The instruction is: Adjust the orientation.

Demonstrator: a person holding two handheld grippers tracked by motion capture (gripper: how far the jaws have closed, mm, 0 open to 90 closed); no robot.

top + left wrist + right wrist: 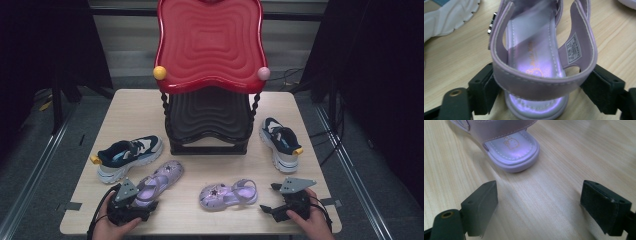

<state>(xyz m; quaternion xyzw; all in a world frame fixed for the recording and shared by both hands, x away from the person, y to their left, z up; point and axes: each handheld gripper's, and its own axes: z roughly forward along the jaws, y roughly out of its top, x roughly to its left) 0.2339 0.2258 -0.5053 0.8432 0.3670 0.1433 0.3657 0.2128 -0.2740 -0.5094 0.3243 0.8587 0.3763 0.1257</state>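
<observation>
A pale wood-grain table stands on grey floor, dark curtains to either side. The left gripper has its jaws against the heel strap of the near-left purple sandal (contact on both sides). The right gripper rests wide apart, just short of the second purple sandal.

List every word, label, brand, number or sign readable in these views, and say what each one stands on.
No text can be read with certainty.
White sewn label inside the strap of the purple sandal between the left gripper's jaws: printed lines, too small to read.
Gold script and round emblem on that sandal's insole: blurred, unreadable.
Gold cartoon-face stamp on the heel of the other purple sandal's insole: a picture, no legible words.
</observation>
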